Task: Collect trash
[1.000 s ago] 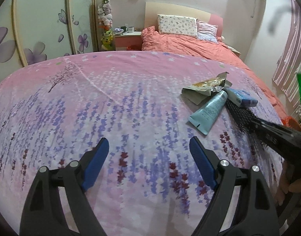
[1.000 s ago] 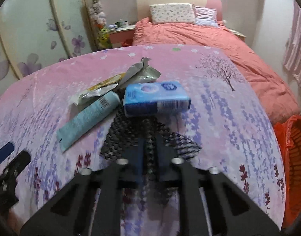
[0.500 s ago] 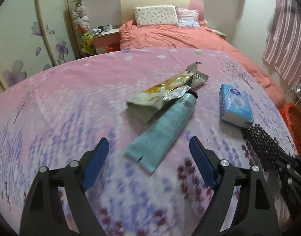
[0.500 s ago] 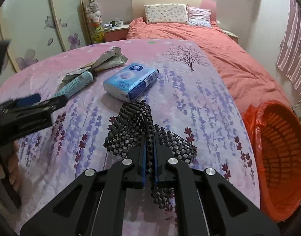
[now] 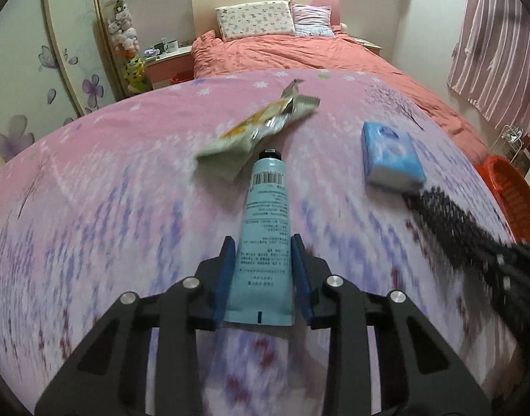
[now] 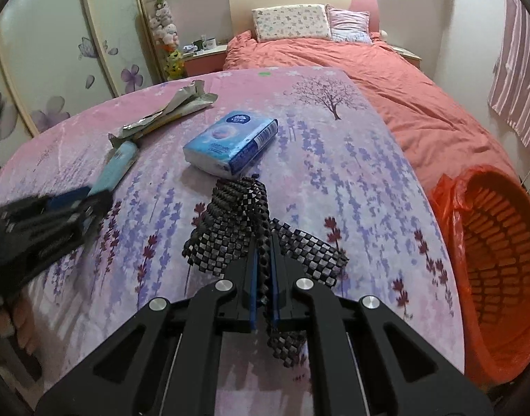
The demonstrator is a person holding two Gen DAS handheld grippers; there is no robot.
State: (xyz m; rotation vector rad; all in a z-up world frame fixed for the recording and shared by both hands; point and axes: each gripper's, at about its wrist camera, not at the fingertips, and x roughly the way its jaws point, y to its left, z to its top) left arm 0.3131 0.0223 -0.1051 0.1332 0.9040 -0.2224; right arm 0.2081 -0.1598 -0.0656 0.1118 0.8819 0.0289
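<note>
Left gripper [image 5: 263, 279]: blue pads bracket the crimped tail of the pale blue tube [image 5: 265, 222] on both sides and appear to touch it; firm pinch or mere contact cannot be told. The tube lies flat on the pink floral tablecloth [image 5: 126, 180], long axis straight ahead along the fingers, black cap at the far end, just beside the crumpled snack wrapper [image 5: 258, 128], perhaps touching it.

Right gripper [image 6: 263, 291]: fingers pressed together on a black checkered mesh strip [image 6: 237, 228], its loose ends fanning out over the cloth ahead.

Controlling relation: the orange basket [image 6: 493, 263], lined with an orange bag, stands off the table's right edge, low, close beside the right gripper and well apart from the left. Judgement: the mesh has the short path to the basket; the tube must cross the whole table.

Obstructions: the blue tissue pack [image 6: 230, 145] lies between tube and basket, just beyond the mesh tip; the right gripper itself occupies that lane.

Risk, judged: a tail-end hold may let the capped end droop and drag the wrapper
</note>
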